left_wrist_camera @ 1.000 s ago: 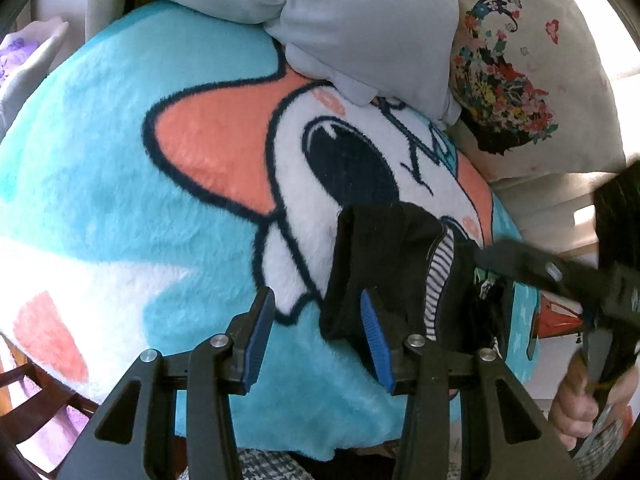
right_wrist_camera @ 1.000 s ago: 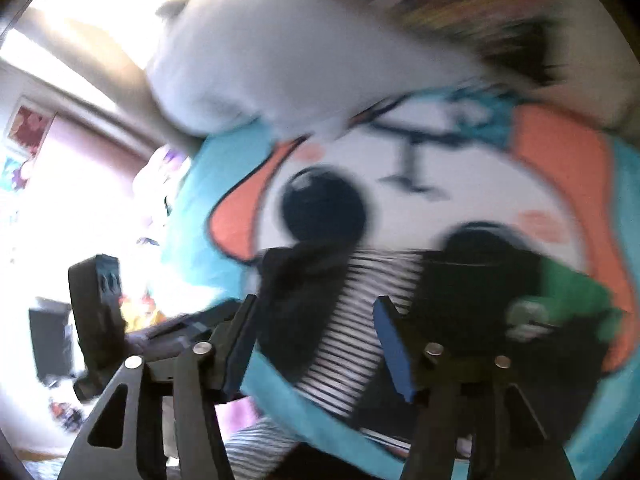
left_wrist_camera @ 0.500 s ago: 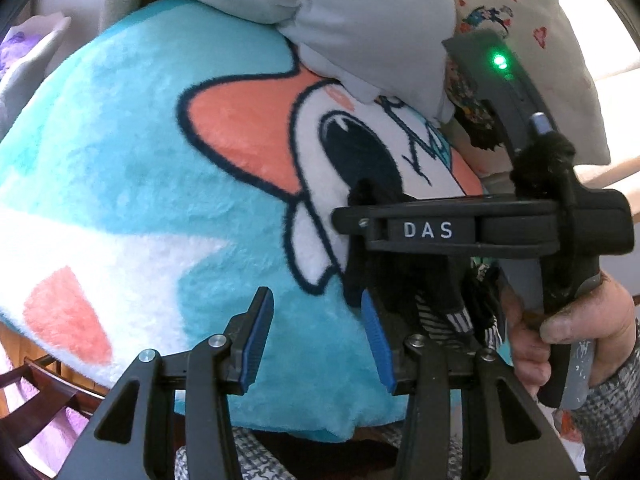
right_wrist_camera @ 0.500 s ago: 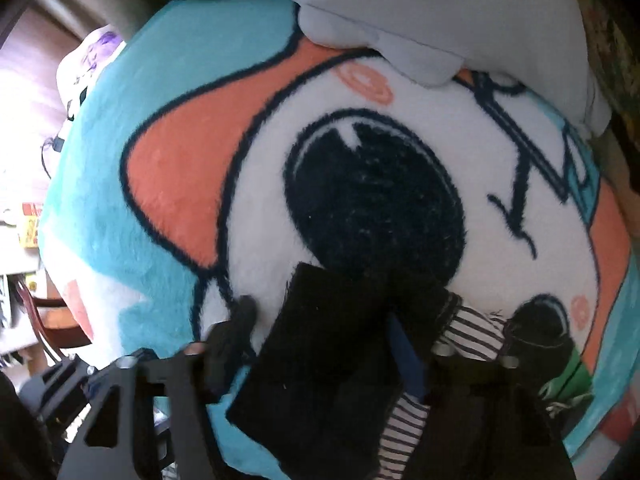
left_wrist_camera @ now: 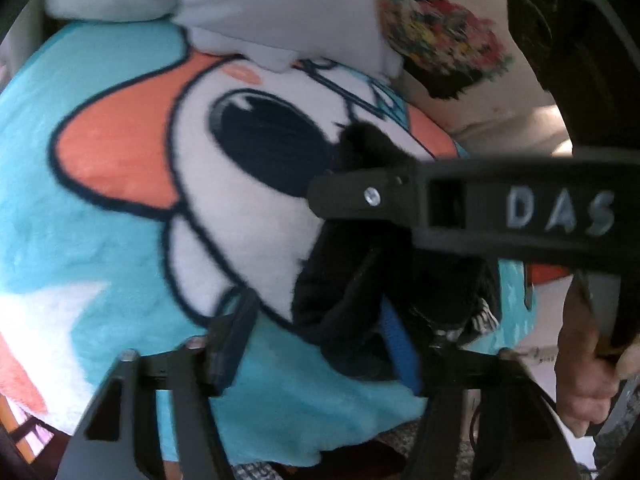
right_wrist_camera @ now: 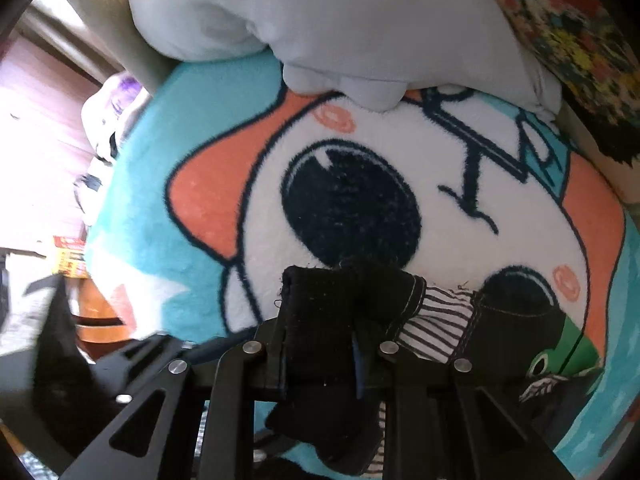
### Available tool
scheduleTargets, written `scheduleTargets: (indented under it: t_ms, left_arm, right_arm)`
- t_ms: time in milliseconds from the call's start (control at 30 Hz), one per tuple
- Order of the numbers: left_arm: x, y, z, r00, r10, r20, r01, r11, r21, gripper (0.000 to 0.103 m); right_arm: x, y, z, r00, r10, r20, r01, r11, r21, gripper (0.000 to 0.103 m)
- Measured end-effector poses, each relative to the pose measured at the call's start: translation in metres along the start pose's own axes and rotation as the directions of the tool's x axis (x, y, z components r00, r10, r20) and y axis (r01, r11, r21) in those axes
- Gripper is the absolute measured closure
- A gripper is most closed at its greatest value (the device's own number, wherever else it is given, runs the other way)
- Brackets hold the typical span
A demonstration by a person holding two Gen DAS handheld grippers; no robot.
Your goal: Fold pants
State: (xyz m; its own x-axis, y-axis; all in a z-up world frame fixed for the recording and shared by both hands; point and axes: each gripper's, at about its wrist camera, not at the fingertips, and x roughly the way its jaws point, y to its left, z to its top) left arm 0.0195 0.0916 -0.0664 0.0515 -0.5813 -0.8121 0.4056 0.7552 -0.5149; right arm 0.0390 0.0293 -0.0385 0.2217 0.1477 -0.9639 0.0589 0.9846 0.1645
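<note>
The black pants (right_wrist_camera: 320,312) with a black-and-white striped lining (right_wrist_camera: 436,320) lie bunched on a cartoon fleece blanket (right_wrist_camera: 192,184). My right gripper (right_wrist_camera: 318,360) is shut on a fold of the black cloth and holds it raised off the blanket. In the left wrist view the pants (left_wrist_camera: 344,304) hang under the right gripper's black finger (left_wrist_camera: 400,196), which crosses the frame. My left gripper (left_wrist_camera: 316,344) is open, its jaws wide apart, with its right blue pad beside the hanging cloth.
A pale grey pillow (right_wrist_camera: 320,20) and a flower-print pillow (left_wrist_camera: 444,40) lie at the blanket's far edge. The blanket's near edge drops off by my grippers. The person's right hand (left_wrist_camera: 588,360) shows at the lower right. A wooden chair (right_wrist_camera: 100,320) stands to the left.
My right gripper has shut on the black fold and lifted it. Its finger has moved closer across the left wrist view. My left gripper stays open and has moved closer to the pants.
</note>
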Motion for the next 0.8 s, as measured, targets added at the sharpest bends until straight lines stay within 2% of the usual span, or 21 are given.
scheduleTargets:
  t_ms: [33,200,367,567,733,800]
  left_arm:
    - [0.001,-0.008,0.0,1.0,-0.016,-0.016,0.016,1.0,0.018,0.087]
    - [-0.012,-0.048,0.001,0.999,-0.039,0.0,0.039,0.997,0.073,0.087]
    - [-0.009,-0.104,0.007,0.998,-0.069,-0.003,0.069,0.985,0.16,0.087]
    - [0.027,-0.177,0.005,0.996,-0.064,-0.057,0.078,0.955,0.288,0.087]
    - [0.061,-0.213,0.001,0.994,-0.031,-0.106,0.066,0.935,0.348,0.086]
    - [0.065,-0.219,-0.002,0.991,-0.032,-0.131,0.077,0.932,0.353,0.085]
  right_arm:
    - [-0.006,-0.005,-0.003,1.0,0.017,0.005,-0.018,1.0,0.007,0.079]
    - [-0.038,-0.035,-0.019,0.993,0.099,0.065,-0.102,0.994,0.042,0.079]
    - [-0.077,-0.083,-0.033,0.972,0.167,0.166,-0.184,0.979,0.089,0.079]
    - [-0.098,-0.148,-0.063,0.944,0.189,0.271,-0.247,0.948,0.202,0.079]
    - [-0.103,-0.215,-0.098,0.927,0.168,0.336,-0.279,0.907,0.316,0.078]
    - [-0.095,-0.237,-0.109,0.925,0.162,0.343,-0.29,0.884,0.365,0.068]
